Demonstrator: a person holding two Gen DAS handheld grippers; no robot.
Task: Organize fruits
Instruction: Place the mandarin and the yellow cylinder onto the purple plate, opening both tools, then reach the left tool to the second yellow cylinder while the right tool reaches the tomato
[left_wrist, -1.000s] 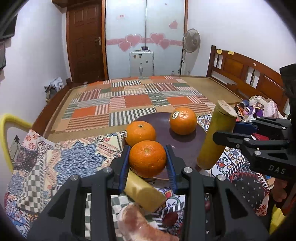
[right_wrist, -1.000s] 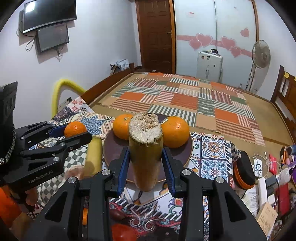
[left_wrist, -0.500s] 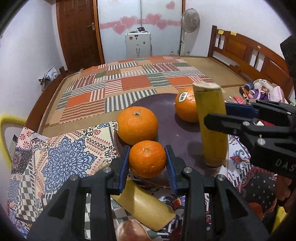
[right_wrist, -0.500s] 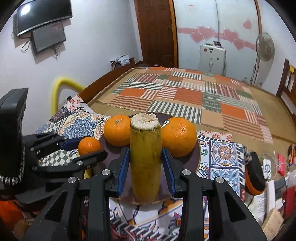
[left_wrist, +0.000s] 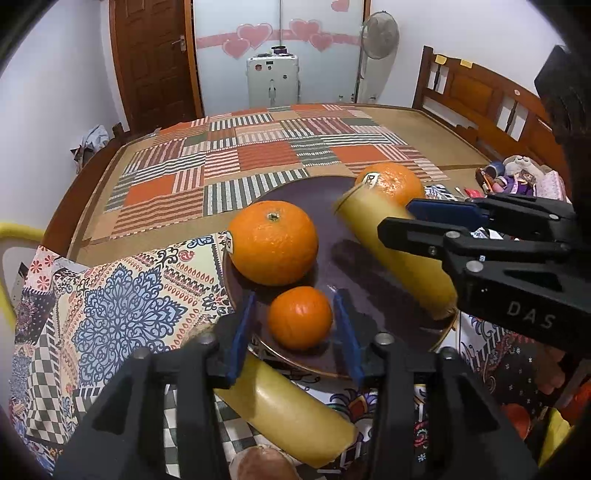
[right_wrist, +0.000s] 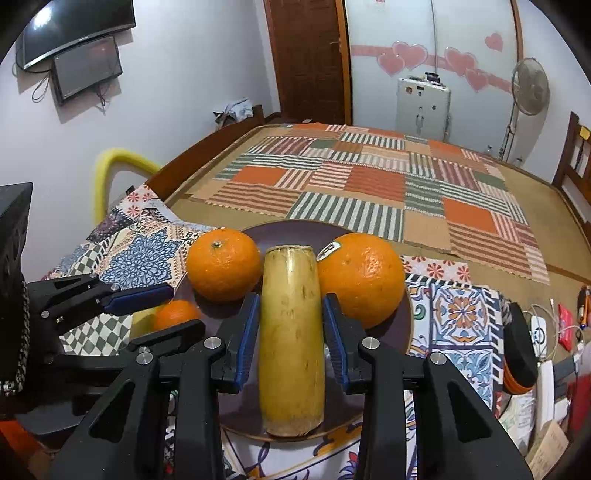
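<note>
A dark purple plate (left_wrist: 369, 284) (right_wrist: 291, 232) holds two large oranges (left_wrist: 273, 242) (left_wrist: 391, 182). A small orange (left_wrist: 300, 317) (right_wrist: 176, 314) rests on the plate's near part. My left gripper (left_wrist: 293, 306) (right_wrist: 184, 310) straddles it, jaws opening, with a gap showing on each side of the fruit. A yellow stalk piece (right_wrist: 291, 332) (left_wrist: 402, 254) leans between the big oranges, its lower end on the plate. My right gripper (right_wrist: 291, 306) (left_wrist: 397, 216) is shut on it, jaws closing a little tighter.
A second yellow stalk piece (left_wrist: 288, 410) and a reddish fruit (left_wrist: 262, 465) lie on the patterned cloth (left_wrist: 125, 306) below the plate. A striped patchwork mat (right_wrist: 369, 177) lies beyond. Small clutter (right_wrist: 546, 339) sits to the right, a yellow chair back (right_wrist: 110, 162) to the left.
Both grippers came down to the plate. The left jaws parted from the small orange, which now rests on the plate. The yellow stalk tipped from upright to leaning low.
</note>
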